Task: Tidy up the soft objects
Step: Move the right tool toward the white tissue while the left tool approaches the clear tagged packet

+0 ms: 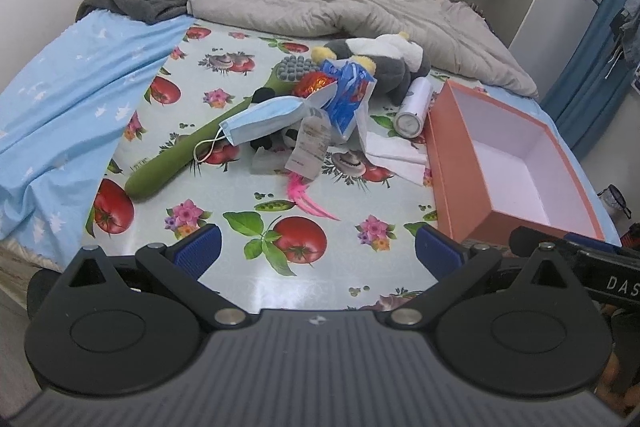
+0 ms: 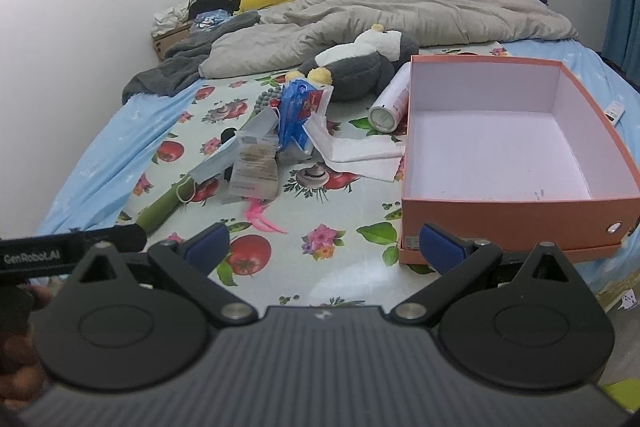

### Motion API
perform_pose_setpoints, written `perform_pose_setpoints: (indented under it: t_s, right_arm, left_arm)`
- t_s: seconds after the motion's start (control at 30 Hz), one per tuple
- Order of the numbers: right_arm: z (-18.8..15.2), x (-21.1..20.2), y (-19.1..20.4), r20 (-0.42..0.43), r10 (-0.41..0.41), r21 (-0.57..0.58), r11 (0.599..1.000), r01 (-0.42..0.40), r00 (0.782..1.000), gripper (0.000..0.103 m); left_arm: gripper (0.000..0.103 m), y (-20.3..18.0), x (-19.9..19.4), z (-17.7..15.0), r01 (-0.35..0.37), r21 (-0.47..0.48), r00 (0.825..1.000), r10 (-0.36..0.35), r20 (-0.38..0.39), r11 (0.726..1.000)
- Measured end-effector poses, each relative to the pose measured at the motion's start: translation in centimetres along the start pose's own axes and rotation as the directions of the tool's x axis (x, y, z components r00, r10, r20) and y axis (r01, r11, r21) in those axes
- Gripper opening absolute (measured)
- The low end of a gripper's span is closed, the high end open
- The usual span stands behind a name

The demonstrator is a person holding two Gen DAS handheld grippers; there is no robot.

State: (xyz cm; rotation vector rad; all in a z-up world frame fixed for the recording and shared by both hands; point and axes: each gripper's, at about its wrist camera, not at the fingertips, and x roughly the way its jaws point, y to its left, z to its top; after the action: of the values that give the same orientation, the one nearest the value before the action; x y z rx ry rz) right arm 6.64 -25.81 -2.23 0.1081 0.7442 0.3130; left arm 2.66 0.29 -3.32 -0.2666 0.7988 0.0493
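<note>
Both claws, left claw (image 1: 316, 247) and right claw (image 2: 326, 247), gape wide, empty. Sorting is unstarted: grasp the face mask (image 1: 262, 119), then load the box (image 2: 520, 211).

Glossy plastic tablecloth (image 1: 240, 195) at my twelve o'clock; matt cardboard box (image 2: 500, 219); fuzzy plush penguin (image 2: 360, 67); my ribbed rubber fingers (image 1: 200, 251).

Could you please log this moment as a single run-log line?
left gripper: open, empty | right gripper: open, empty | orange box: empty | plush penguin: on bed, untouched
</note>
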Motion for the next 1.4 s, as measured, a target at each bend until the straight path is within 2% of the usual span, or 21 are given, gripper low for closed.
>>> perform_pose_setpoints:
  t_s: [0.37,0.6,0.7,0.8,0.87,0.9,0.93,1.1,1.4]
  right_arm:
    - [1.2,3.4,0.7,0.001,0.009,0.0,1.0,-0.009,1.0,0.103]
    - [1.8,5.3,1.0,0.01,-0.024,-0.009,1.0,0.024,1.0,0.103]
    - [2.3,6.1,1.1,0.019,-0.009,-0.013,1.0,0.009,1.0,0.102]
    - [2.9,6.9,1.1,0.021,0.01,-0.012,1.0,-0.01,1.0,0.094]
    - [3.2,7.5,1.2,0.018,0.03,-0.012,0.999,-0.029,0.999,0.082]
    - [3.4,7.9,1.2,0.016,0.033,-0.011,0.999,-0.033,0.999,0.073]
    - [3.4,8.1,1.4,0.016,0.032,-0.015,0.999,-0.032,0.999,0.071]
    - [3.9,9.2,2.2,0.019,0.045,-0.039,0.998,-0.044,0.999,0.071]
    - [4.9,11.5,2.4,0.062,0.048,-0.027,0.999,-0.046,0.997,0.072]
  left_arm:
    - [0.103,1.8,4.4,1.8,0.023,-0.021,0.999,-0.024,-0.045,0.999]
    - [0.103,1.3,6.9,3.1,0.059,0.048,0.998,-0.057,-0.042,0.997]
    - [0.103,0.8,7.5,3.3,0.058,0.082,0.998,-0.057,-0.023,0.995]
    - [0.102,0.9,8.4,3.5,0.059,0.092,0.998,-0.057,-0.02,0.994]
    - [0.101,1.0,8.9,3.5,0.06,0.09,0.998,-0.058,-0.02,0.994]
    - [0.099,1.2,9.3,3.7,0.06,0.083,0.998,-0.058,-0.024,0.995]
    - [0.099,1.4,9.5,3.7,0.061,0.075,0.998,-0.059,-0.025,0.995]
    - [0.098,2.2,10.8,4.4,0.071,0.05,0.997,-0.069,-0.035,0.996]
    - [0.086,2.8,14.1,5.1,0.091,0.024,0.993,-0.089,-0.072,0.996]
